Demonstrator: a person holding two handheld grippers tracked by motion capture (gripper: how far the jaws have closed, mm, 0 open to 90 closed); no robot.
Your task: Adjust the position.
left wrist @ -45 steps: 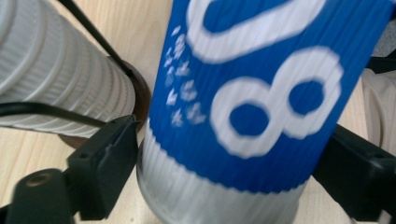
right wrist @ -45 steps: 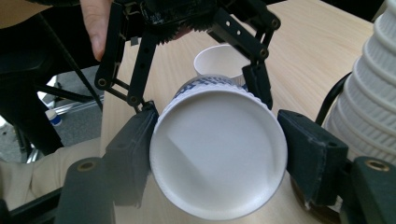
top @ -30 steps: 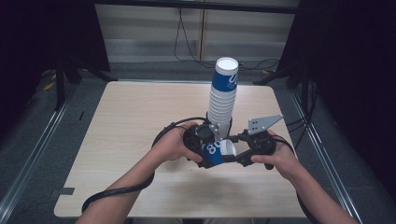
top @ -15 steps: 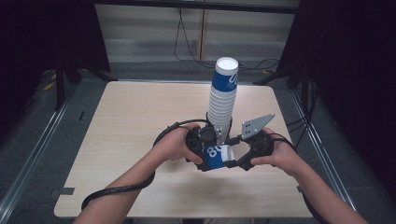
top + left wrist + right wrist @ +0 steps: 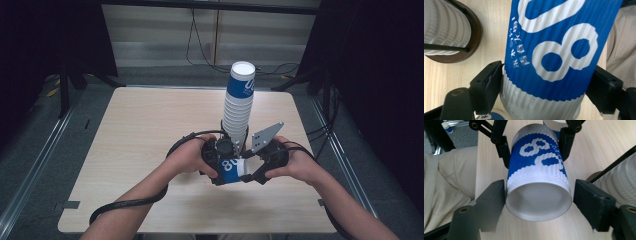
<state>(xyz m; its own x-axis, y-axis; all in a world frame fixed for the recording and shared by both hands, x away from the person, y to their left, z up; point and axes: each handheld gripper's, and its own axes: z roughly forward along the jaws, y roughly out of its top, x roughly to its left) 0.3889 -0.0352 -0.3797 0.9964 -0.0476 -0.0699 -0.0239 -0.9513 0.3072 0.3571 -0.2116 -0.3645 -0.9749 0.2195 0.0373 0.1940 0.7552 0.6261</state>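
Above the pale wooden table (image 5: 150, 130), left jaws clamp a ribbed blue-and-white paper cup (image 5: 554, 57); right jaws straddle its rim loosely.

The right gripper (image 5: 248, 172) has just been closing around the blue cup's (image 5: 231, 170) rim, not yet clamping.

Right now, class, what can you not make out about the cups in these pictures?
1. Cup print: in the left gripper view, the top edge cuts it off.
2. Stack count: in the high view, the rims are too small to tell apart.
3. Cup's base: in the right gripper view, it is hidden behind the cup's own wall.
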